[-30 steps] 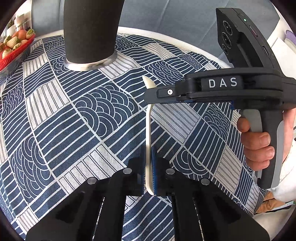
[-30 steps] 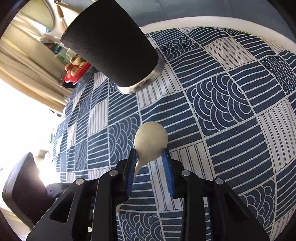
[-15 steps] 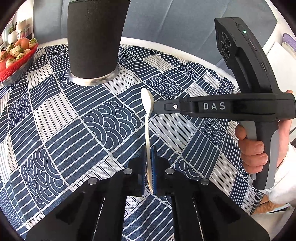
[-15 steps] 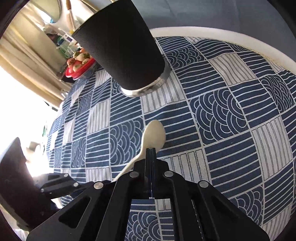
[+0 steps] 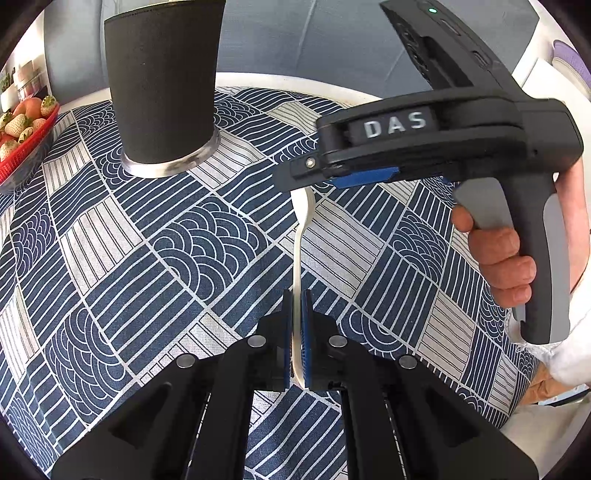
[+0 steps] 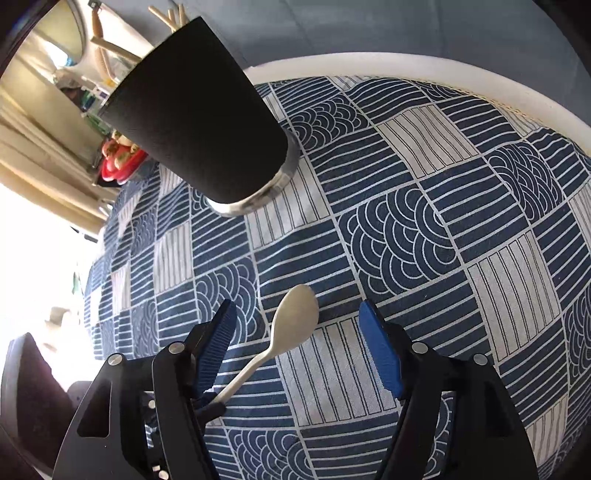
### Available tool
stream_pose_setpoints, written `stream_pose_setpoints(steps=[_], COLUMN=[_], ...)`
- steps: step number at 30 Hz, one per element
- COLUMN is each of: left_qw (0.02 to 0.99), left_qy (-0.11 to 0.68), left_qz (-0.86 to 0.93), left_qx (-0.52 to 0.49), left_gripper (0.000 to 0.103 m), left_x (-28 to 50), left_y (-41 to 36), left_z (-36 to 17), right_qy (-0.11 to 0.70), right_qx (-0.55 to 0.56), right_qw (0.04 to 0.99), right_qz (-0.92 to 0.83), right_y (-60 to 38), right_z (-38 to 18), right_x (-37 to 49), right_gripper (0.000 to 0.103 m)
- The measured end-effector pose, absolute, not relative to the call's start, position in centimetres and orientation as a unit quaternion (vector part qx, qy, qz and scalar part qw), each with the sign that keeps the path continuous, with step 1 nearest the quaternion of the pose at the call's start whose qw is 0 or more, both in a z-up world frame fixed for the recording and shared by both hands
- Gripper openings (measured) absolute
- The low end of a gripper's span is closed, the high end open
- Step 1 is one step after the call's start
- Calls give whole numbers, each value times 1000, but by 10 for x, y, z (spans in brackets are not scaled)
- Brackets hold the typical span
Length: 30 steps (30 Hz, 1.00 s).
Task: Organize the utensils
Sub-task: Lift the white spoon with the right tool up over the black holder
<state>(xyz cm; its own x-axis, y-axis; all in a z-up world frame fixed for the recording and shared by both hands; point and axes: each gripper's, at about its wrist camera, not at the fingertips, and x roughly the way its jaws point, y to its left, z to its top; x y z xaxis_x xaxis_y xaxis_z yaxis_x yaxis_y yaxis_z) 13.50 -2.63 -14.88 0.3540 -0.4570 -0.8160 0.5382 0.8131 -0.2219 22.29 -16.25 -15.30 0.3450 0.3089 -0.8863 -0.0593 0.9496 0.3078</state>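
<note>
From the left wrist view, we see our left gripper [image 5: 295, 332] pinching the handle end of a pale spoon [image 5: 298, 266], which it holds up above the patterned tablecloth [image 5: 177, 251]. The spoon's bowl end passes under our right gripper [image 5: 369, 177], which reaches across from the right edge. A black cup [image 5: 162, 85] stands near the far edge of the tabletop, and a red basket of strawberries [image 5: 26, 147] sits at the far left corner.

From the right wrist view, the right gripper [image 6: 295, 339] has its fingers spread wide, with the spoon [image 6: 291, 325] lying between them untouched. The black cup [image 6: 199, 122] already holds some wooden utensils [image 6: 170, 16].

We judge the task partly done: this spoon is not yet in the cup.
</note>
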Motion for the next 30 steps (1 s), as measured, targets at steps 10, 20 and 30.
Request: stream_pose_setpoints(steps=[10,20,30], left_qw=[823,835,852], left_qy=[473,446,396], left_qz=[-311,-316,-329], left_qx=[45,59,95], left_gripper=[7,7,8], left_x=[133,139,146], left_y=[-27,-30,-32], left_z=[-144,-105,-46], right_qy=[576,532,474], right_qx=[106,118,130], right_qw=[804,830,862], right_qz=[103,120,123], right_y=[-165,-173,-178], right_z=[-148,-90,-23], right_x=[221,220,217], right_gripper=[20,17,17])
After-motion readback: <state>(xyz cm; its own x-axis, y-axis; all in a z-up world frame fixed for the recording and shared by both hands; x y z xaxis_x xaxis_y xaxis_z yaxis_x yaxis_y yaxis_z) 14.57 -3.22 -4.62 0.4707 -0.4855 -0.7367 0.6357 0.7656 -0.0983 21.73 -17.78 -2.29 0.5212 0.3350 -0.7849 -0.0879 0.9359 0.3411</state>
